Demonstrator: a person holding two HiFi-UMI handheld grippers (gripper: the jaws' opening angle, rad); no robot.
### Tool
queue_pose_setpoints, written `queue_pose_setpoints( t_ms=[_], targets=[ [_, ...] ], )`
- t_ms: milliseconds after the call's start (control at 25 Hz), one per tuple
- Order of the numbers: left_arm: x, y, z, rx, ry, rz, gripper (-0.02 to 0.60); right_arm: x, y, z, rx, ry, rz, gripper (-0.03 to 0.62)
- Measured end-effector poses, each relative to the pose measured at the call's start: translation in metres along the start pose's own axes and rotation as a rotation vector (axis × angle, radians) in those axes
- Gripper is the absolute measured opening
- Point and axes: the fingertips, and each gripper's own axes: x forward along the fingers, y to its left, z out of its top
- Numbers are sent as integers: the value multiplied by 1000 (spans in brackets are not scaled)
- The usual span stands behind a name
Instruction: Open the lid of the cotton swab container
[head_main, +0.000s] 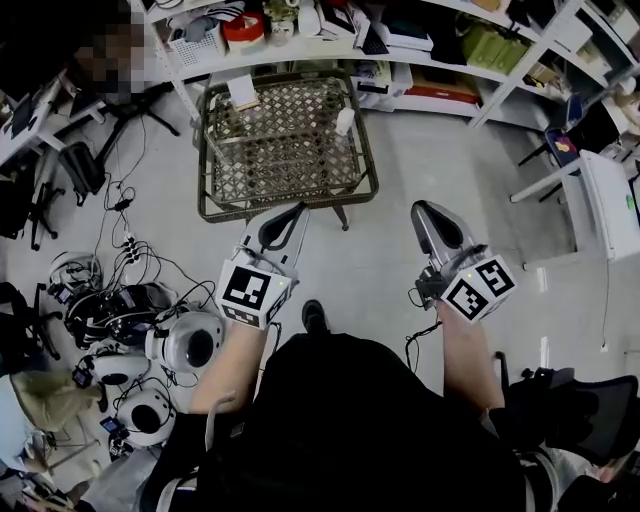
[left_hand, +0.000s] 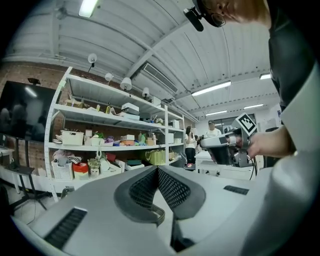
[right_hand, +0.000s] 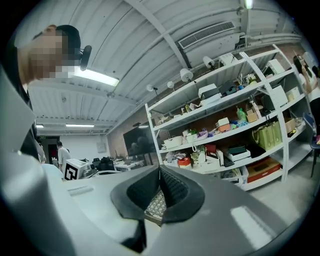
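dark clothing (head_main: 350, 420) fills the lower frame and hides the person's legs. left tongs (head_main: 288, 214) and right tongs (head_main: 424, 210) are both closed on nothing, short of the wicker table (head_main: 203, 150). a small white container (head_main: 345, 121), perhaps the cotton swabs, stands near its right edge, label too small to read.

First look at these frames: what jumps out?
The left gripper and right gripper fill the foreground of the head view, both shut and empty, short of the wicker table. A small white container stands on the table's far right part. On the floor at left lies a tangle of cables and round white devices.
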Motion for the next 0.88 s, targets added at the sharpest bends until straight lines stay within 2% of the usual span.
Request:
queue_pose_setpoints(
  t_ms=[560,880],
  targets=[
    [17,43,-7,-40,33,-34,2,54,2,0,27,-13,0,12],
    [36,54,-11,-44,55,-28,3,66,-21,-1,48,-5,-11,12]
  ],
)
